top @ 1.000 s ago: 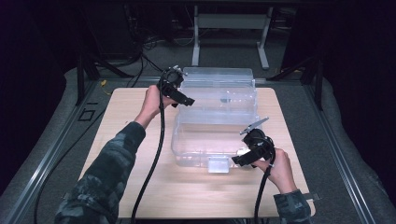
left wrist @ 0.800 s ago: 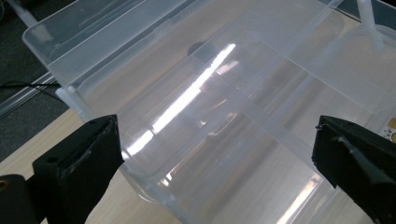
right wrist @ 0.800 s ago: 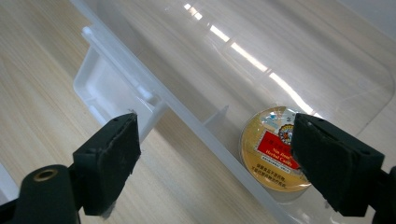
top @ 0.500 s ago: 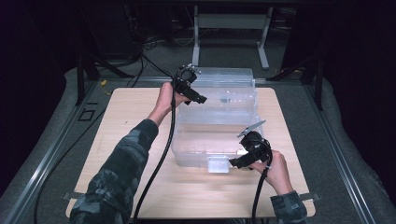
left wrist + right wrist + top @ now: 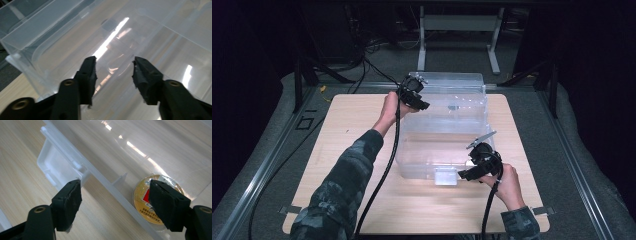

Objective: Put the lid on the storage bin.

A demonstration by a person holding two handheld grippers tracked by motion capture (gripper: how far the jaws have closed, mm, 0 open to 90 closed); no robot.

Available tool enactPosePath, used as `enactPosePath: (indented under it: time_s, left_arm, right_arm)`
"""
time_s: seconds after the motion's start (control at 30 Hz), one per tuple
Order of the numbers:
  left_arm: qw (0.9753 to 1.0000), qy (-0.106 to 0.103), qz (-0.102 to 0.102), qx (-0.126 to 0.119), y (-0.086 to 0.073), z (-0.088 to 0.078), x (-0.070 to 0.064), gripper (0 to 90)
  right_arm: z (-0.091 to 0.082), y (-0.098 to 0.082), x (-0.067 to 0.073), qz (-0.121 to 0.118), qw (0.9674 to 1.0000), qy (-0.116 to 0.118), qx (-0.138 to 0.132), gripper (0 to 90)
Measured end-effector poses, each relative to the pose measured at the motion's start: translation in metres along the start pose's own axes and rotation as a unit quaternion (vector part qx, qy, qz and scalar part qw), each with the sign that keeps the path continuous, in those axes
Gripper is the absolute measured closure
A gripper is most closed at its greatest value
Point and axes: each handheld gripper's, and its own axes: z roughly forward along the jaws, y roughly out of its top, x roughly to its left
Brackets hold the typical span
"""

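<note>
Clear, glossy plastic made up the one storage box (image 5: 447, 127), a long rounded-cornered tub that sat on the pale wooden tabletop (image 5: 347, 145), towards its far and right part, with a lid (image 5: 452, 82) of the same see-through plastic at its far end. At the left, the left gripper (image 5: 421, 104), matt black with a ribbed cable (image 5: 384, 170) trailing down the camouflage-patterned sleeve (image 5: 337, 195), was held over the box's far left corner; in the left gripper view its two black jaws, fitted with rough, worn pads (image 5: 90, 72), had just been closing and stood partly apart, with the box's smooth rim (image 5: 30, 62) and wall behind them, but whether the pads pressed on any plastic could not be told. Moving right, a small white rectangular latch (image 5: 446, 176) hung at the box's near edge. Furthest right, the right gripper (image 5: 464, 175), one of two in all, sat at the near right corner; its jaws had also been closing a little and stood apart astride the near rim (image 5: 107, 185), one pad outside over the wood grain, the other inside, not visibly pressing. Beside that inner pad a single round gold sticker (image 5: 145, 195) with a red patch showed on the box.
</note>
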Motion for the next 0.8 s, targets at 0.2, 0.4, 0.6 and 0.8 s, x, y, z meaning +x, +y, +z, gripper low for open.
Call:
enactPosePath:
  time_s: [0.2,0.4,0.6,0.8]
  left_arm:
    - [0.9998,0.009,0.016,0.012,0.0010,-0.0005,-0.0030,59.6]
    - [0.9994,0.014,0.023,0.022,0.0025,-0.0005,-0.0040,61.6]
    - [0.9993,0.014,0.026,0.025,0.0029,-0.0010,-0.0042,63.2]
    - [0.9987,0.011,0.034,0.037,0.0057,-0.0023,-0.0055,66.9]
  right_arm:
    - [0.0057,-0.0021,-0.0015,0.008,1.0000,0.004,-0.003,40.2]
    - [0.0079,-0.0041,0.0015,0.005,0.9998,-0.019,-0.002,51.7]
    - [0.0065,-0.0070,-0.0017,0.006,0.9998,-0.005,-0.021,56.5]
    - [0.0065,-0.0064,-0.0020,0.015,0.9997,-0.006,-0.020,56.5]
